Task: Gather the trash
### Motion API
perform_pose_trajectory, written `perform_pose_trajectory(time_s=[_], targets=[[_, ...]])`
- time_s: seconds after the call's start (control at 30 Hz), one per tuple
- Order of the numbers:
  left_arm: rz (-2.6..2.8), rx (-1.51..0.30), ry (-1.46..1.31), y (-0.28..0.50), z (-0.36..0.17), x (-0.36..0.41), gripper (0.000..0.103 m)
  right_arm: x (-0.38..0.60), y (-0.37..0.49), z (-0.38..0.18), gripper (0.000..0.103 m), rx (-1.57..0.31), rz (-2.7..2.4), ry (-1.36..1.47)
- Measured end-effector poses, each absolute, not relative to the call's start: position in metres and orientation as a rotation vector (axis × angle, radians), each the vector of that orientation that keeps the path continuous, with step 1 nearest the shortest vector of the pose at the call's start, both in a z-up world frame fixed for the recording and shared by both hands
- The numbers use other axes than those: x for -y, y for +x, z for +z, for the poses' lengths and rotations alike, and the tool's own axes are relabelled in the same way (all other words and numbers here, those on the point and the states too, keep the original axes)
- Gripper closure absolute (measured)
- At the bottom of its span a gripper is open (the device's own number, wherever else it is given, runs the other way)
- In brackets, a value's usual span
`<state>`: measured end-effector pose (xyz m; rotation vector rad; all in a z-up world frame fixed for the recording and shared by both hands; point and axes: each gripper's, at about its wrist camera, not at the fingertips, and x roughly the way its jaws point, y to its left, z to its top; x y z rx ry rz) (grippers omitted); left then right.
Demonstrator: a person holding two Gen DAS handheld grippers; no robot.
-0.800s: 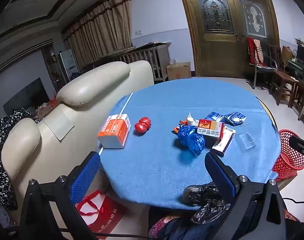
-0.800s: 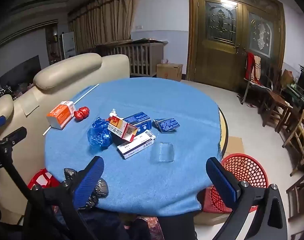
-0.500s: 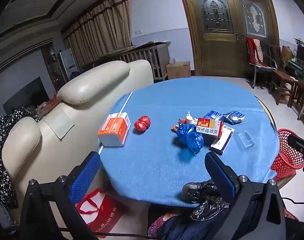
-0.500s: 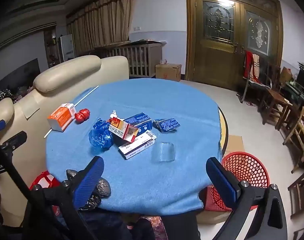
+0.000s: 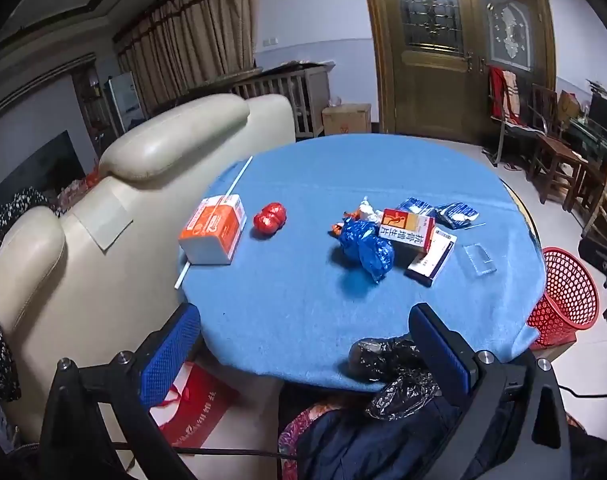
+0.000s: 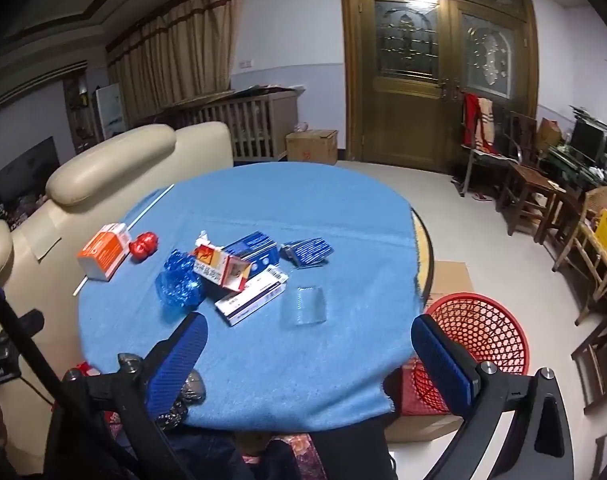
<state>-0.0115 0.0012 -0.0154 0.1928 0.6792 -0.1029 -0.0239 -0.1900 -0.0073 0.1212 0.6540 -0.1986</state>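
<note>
I have both tools hanging over the near edge of the round blue-clothed table (image 5: 303,308). My left hand-held gripper (image 5: 303,344) and right hand-held gripper (image 6: 309,354) are spread wide, nothing between the pads. The trash sits mid-table: a crumpled blue plastic wrapper (image 5: 367,248) touching a red-and-yellow carton (image 5: 407,230), and a long white-and-navy box (image 6: 251,294) whose long axis runs from near-left to far-right. A red mesh basket (image 6: 479,336) stands on the floor just beside the table's right edge.
</note>
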Motion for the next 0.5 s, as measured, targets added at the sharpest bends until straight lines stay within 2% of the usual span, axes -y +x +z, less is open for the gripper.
perform_pose_trajectory(time_s=[0.5], targets=[[-0.122,-0.686,0.195,-0.0150,-0.0143,0.0044,0.000,0.1903,-0.0288,-0.0152,0.000,-0.686,-0.183,0.127]])
